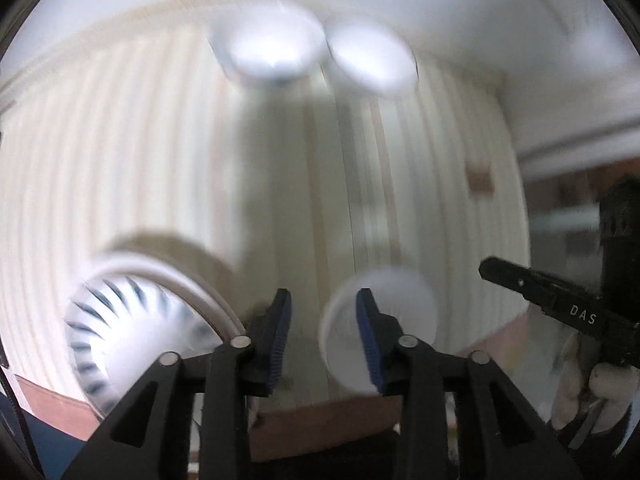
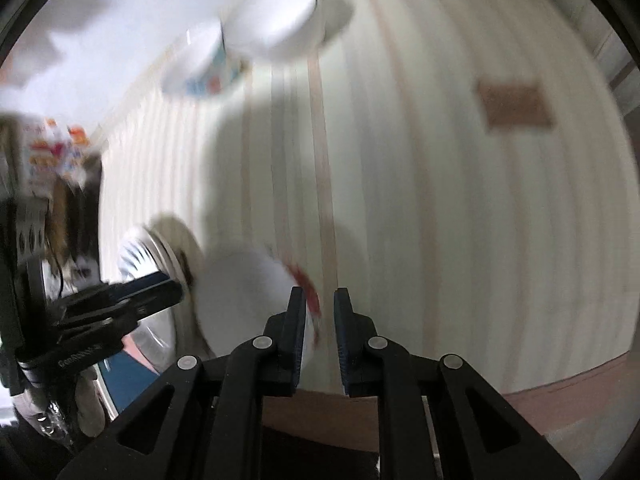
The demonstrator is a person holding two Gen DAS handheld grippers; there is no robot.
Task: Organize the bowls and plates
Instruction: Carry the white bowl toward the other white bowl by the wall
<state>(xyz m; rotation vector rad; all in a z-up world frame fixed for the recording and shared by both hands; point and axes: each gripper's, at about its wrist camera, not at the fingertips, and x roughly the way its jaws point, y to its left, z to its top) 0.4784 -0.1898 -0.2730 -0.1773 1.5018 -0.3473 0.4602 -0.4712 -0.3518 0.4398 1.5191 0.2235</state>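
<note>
Both views are blurred. In the left wrist view my left gripper point(image 1: 324, 320) is open with nothing between its blue pads. A small white dish point(image 1: 384, 280) lies just behind its right finger. A white bowl with dark ray stripes point(image 1: 132, 328) sits at lower left on a wider plate. My right gripper point(image 1: 560, 304) reaches in from the right. In the right wrist view my right gripper point(image 2: 320, 320) stands narrowly open. The red-marked rim of a white plate point(image 2: 244, 296) shows in the gap, not pinched. The left gripper point(image 2: 120, 300) hangs over the striped bowl point(image 2: 136, 256).
Two white bowls point(image 1: 276, 48) point(image 1: 372, 56) stand at the far side of the cream striped tablecloth point(image 1: 140, 160). The right wrist view shows a colour-patterned bowl point(image 2: 200, 68) beside a white bowl point(image 2: 276, 20). A brown patch point(image 2: 516, 106) marks the cloth. The table's front edge point(image 2: 560, 400) runs close below.
</note>
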